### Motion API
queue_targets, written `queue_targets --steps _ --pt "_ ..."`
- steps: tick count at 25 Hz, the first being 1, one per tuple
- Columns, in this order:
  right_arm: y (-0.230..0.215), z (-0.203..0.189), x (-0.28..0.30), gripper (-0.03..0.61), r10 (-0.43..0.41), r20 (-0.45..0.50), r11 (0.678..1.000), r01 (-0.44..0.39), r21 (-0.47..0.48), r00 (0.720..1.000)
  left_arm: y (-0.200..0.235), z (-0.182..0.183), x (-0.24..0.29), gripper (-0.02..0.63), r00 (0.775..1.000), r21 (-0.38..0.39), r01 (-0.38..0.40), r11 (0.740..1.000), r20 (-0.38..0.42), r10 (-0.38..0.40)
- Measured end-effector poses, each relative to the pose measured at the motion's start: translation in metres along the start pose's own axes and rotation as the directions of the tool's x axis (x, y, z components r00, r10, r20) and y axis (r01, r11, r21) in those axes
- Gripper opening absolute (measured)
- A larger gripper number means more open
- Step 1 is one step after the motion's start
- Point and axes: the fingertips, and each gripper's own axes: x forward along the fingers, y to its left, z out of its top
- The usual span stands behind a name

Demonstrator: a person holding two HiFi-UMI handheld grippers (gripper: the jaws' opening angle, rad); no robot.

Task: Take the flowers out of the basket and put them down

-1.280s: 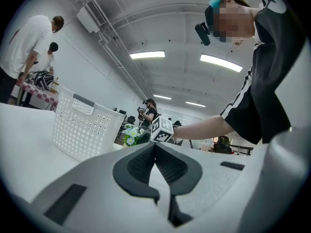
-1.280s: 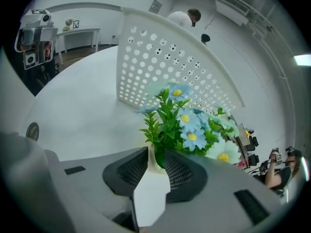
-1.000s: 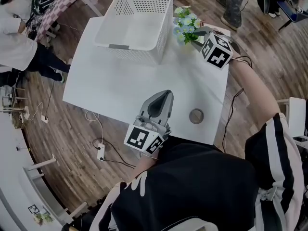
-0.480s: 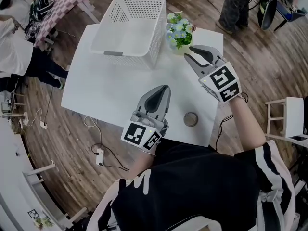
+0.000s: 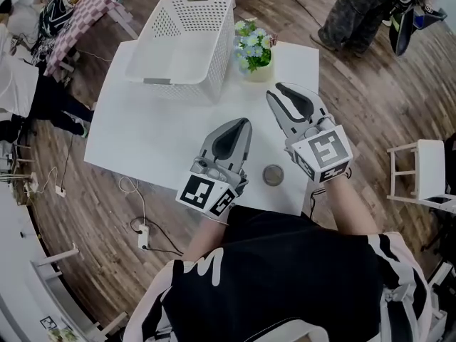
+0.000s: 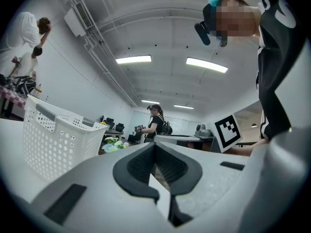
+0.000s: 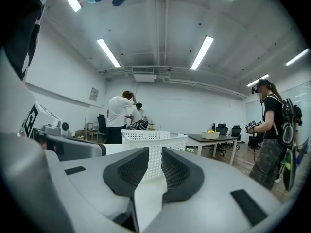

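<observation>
A bunch of pale blue and white flowers (image 5: pixel 253 47) in a small pot stands upright on the white table (image 5: pixel 142 130), just right of the white perforated basket (image 5: pixel 182 38). The basket looks empty. My right gripper (image 5: pixel 279 95) hovers over the table a short way in front of the flowers, apart from them, jaws a narrow gap apart and holding nothing. My left gripper (image 5: pixel 239 125) is near the table's front, shut and empty. The left gripper view shows the basket (image 6: pixel 48 137) and the flowers (image 6: pixel 115 145) beyond it. The right gripper view looks at the basket (image 7: pixel 153 142).
A small round grey disc (image 5: pixel 273 174) lies on the table between the two grippers near the front edge. People stand around the room (image 5: pixel 353 6). A white stool (image 5: pixel 420 173) is at the right, and cables run over the wooden floor (image 5: pixel 139 226).
The right gripper has left the flowers, which now stand beside the basket, and has pulled back toward me. Its jaws have narrowed. The left gripper has barely moved.
</observation>
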Motion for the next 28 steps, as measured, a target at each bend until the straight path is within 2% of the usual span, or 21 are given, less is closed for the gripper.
queue_targets --steps 4,9,14,17,21,25,28 --pt "0.001 0.007 -0.013 0.069 -0.032 0.044 0.999 0.032 0.008 0.999 -0.006 -0.002 0.004 0.005 1.0 -0.001 0.011 1.0 -0.002 -0.011" --pt "0.007 0.002 -0.025 0.031 -0.057 0.05 0.998 0.056 0.031 0.997 -0.01 -0.005 0.003 0.005 1.0 -0.008 0.009 1.0 -0.007 -0.009" --pt "0.025 -0.015 -0.028 0.018 -0.013 0.033 0.996 0.01 0.091 0.999 -0.013 -0.01 -0.002 0.005 1.0 -0.012 0.008 1.0 -0.018 -0.009" --pt "0.035 -0.014 -0.028 0.018 0.01 0.039 0.999 -0.012 0.048 0.999 -0.013 -0.012 -0.004 0.005 1.0 -0.013 0.017 1.0 -0.018 -0.017" --pt "0.04 -0.013 -0.03 0.019 -0.013 0.017 0.999 0.014 -0.031 1.0 -0.014 -0.005 -0.008 0.005 0.999 0.004 0.04 0.999 -0.003 -0.04" --pt "0.051 -0.009 -0.035 0.02 0.003 0.022 1.0 -0.003 0.002 1.0 -0.013 -0.003 -0.022 0.005 0.999 -0.006 0.038 0.999 0.009 -0.037" --pt "0.068 -0.002 -0.037 0.02 0.005 0.026 1.0 -0.004 -0.029 1.0 -0.012 -0.005 -0.042 0.005 1.0 -0.026 0.023 0.999 0.007 -0.023"
